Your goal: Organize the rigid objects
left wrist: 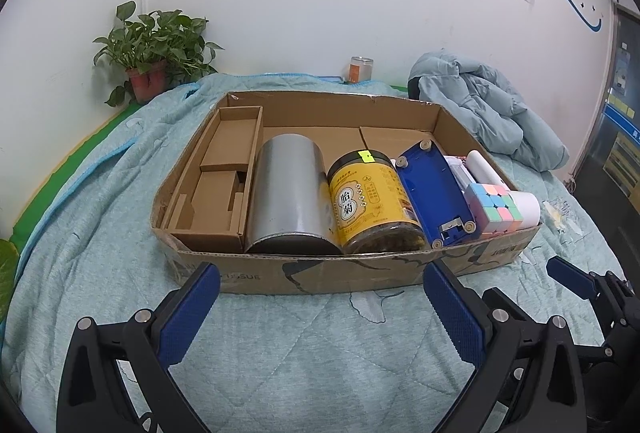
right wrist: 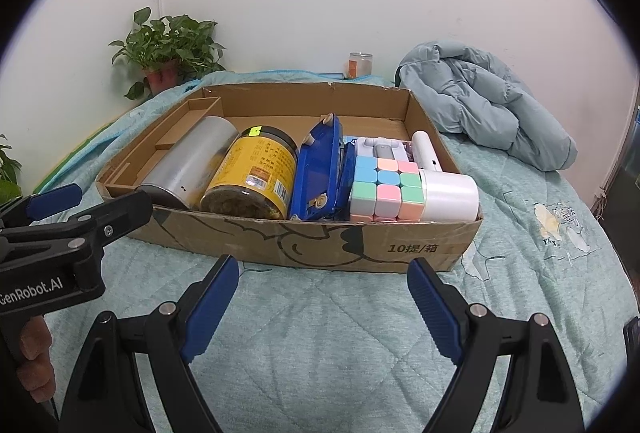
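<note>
A shallow cardboard box lies on a teal quilt. Packed side by side in it are a silver can, a yellow-labelled jar, a blue device on its edge, a pastel puzzle cube and a white cylinder. My left gripper hovers before the box's front wall, open and empty. To its right, my right gripper is also open and empty; one of its fingers shows in the left wrist view.
A cardboard insert fills the box's left end. A potted plant and a small glass jar stand by the wall. A light blue jacket is heaped at back right. A hand grips the left gripper's handle.
</note>
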The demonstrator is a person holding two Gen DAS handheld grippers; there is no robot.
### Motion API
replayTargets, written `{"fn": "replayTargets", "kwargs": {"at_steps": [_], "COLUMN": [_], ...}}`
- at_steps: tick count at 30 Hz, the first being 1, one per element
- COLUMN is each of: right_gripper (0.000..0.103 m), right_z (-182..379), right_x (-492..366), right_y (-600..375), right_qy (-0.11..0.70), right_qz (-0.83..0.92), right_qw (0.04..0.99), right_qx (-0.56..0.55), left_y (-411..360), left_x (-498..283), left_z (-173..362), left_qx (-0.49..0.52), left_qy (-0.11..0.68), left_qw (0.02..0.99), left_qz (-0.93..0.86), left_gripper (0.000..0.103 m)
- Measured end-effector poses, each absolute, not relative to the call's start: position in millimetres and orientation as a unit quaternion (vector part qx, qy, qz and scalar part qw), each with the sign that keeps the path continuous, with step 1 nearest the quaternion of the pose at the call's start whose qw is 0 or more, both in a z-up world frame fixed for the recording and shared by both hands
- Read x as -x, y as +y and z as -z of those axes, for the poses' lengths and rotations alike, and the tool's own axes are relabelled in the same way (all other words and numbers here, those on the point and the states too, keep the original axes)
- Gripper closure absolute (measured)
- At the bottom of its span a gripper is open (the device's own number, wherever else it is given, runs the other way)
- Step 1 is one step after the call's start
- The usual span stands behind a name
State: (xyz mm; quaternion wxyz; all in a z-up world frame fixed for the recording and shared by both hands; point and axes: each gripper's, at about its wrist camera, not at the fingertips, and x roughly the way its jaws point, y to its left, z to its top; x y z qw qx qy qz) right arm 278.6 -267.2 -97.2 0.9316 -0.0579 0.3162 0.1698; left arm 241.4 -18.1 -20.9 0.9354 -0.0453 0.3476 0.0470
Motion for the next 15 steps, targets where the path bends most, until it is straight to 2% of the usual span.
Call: {"fn": "replayTargets", "kwargs": {"at_steps": [15], "right_gripper": [0.016], "right_z": [101.2], "right_x": [-285.9], "right_y": [-271.5], "right_qy": [0.320], "right_qz": [-0.168], "right_qw": [0.931], "right_qx": [0.058], "left_y": [-14.3], "left_x": [-249.7], "left_z": [25.8], "left_qx": [0.044], "left_qy": [0.356], "left_qw": [0.932], "left_qz": [-0.048], "left_gripper": [0.001]}}
